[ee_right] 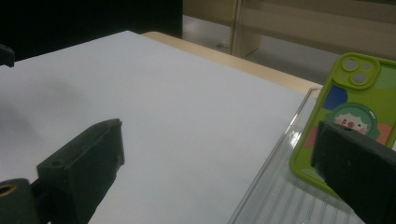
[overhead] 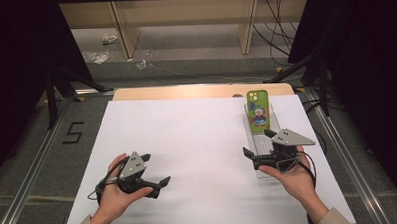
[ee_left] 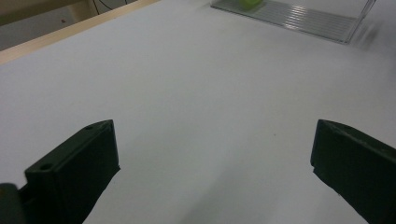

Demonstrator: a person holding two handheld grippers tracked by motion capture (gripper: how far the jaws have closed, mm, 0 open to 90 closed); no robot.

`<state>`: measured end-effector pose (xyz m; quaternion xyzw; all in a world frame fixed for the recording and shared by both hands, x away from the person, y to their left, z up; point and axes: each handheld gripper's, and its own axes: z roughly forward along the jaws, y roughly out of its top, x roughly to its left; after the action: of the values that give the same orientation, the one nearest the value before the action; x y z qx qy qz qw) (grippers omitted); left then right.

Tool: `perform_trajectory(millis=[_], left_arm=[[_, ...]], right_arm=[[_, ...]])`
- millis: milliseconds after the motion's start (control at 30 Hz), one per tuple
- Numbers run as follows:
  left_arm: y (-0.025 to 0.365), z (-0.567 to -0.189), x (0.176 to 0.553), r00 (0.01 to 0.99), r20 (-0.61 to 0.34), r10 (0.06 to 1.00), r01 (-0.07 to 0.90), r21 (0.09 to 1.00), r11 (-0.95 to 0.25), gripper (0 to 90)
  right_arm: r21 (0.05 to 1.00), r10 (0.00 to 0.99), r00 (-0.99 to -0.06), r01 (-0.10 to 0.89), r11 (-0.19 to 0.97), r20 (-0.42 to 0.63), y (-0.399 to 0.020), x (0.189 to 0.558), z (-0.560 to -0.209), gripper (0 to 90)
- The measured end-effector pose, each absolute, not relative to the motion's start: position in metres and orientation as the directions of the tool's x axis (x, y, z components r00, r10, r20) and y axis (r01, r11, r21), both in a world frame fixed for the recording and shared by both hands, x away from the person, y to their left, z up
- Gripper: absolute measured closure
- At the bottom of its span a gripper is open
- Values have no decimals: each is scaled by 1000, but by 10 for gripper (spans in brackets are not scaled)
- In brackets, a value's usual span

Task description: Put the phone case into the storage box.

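My right gripper [overhead: 259,143] sits over the near end of a clear plastic tray [overhead: 275,120], which lies lengthwise on the right side of the white sheet. In the tray's far end lies a phone [overhead: 257,111] in a bright green case, back side up, with a cartoon figure printed on it and the camera lenses at its far end. Its near end lies just beyond my spread jaws.

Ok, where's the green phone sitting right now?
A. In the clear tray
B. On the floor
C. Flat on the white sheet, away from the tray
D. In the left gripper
A: the phone lies in the clear tray, just ahead of the open right gripper.
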<state>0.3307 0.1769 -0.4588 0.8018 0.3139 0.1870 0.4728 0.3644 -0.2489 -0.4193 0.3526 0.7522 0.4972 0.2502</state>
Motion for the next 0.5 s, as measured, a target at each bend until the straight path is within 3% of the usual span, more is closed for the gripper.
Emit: perform_trajectory(millis=[500], left_arm=[[179,-459,328,733,2,680,327,876,-355,4]], right_arm=[[930,778,-628,274,247,-22,-257,356,-421,38]])
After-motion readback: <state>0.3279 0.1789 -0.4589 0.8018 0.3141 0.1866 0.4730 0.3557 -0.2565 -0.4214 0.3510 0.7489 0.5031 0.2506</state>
